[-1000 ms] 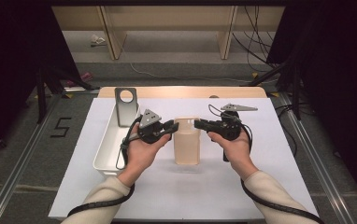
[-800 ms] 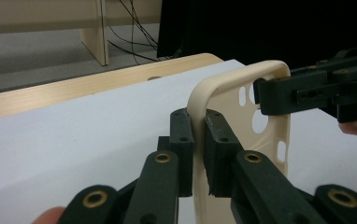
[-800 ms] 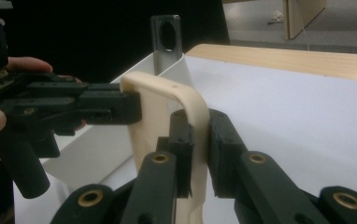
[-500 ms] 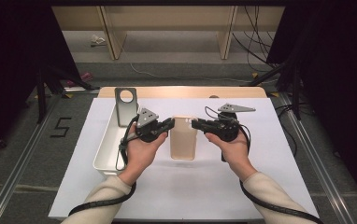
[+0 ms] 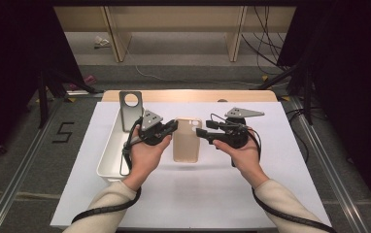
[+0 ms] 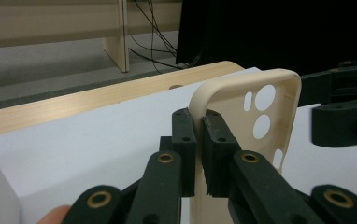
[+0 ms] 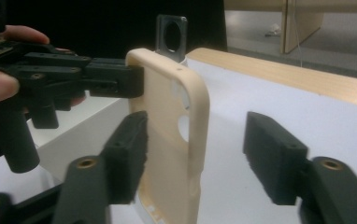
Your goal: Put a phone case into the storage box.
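since a second ago the right tool (image 5: 202, 132) has just opened wide, freeing the case (image 5: 187, 140); the left tool (image 5: 174, 127) clamps its edge above the table (image 5: 280, 160).

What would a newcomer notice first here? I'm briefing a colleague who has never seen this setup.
The beige phone case held up over the white table, mid-scene. The left tool pinches its edge, while the right tool has just been opening, its pads apart with the case's other edge between them. Next, the white bin at the left.
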{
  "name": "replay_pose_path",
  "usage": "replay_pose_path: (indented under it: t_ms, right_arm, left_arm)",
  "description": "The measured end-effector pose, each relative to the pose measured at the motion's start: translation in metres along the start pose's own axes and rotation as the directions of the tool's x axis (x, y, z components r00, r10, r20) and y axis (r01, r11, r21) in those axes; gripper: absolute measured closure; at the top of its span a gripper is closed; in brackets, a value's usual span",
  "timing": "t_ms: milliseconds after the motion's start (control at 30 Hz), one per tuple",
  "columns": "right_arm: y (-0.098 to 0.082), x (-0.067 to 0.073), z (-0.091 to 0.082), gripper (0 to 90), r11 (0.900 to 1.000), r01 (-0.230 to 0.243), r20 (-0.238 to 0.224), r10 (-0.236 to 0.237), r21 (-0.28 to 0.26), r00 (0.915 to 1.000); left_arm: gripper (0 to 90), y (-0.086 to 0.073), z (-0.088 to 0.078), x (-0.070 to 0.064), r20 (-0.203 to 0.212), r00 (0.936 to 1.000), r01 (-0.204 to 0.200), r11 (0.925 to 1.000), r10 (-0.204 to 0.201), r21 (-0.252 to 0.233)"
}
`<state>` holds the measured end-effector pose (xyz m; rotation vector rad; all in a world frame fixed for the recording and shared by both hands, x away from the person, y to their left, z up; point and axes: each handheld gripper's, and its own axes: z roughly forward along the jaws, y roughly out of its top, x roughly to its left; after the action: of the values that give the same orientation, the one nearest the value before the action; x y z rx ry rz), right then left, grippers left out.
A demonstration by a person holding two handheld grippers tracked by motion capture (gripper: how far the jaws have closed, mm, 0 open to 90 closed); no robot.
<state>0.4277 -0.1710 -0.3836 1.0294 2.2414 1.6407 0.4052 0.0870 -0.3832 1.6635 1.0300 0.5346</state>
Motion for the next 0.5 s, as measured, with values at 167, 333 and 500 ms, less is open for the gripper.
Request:
replay_pose_path:
  t_ms: [167,333,500]
  right_arm:
    - [-0.002,-0.001,-0.003,29.3,0.999,0.055,0.021,-0.055,0.001,0.9983]
    - [-0.009,-0.009,-0.016,26.7,0.998,0.068,0.035,-0.068,0.008,0.997]
    - [-0.014,-0.016,-0.031,25.9,0.997,0.075,0.048,-0.075,-0.002,0.996]
  left_arm:
    - [84.5,0.002,-0.003,0.005,-0.011,0.9999,0.012,0.9999,-0.012,-0.007]
    - [84.5,0.01,-0.01,0.011,-0.021,0.9995,0.022,0.9994,-0.022,-0.027]
    - [84.5,0.018,-0.017,0.016,-0.028,0.9992,0.026,0.9988,-0.027,-0.041]
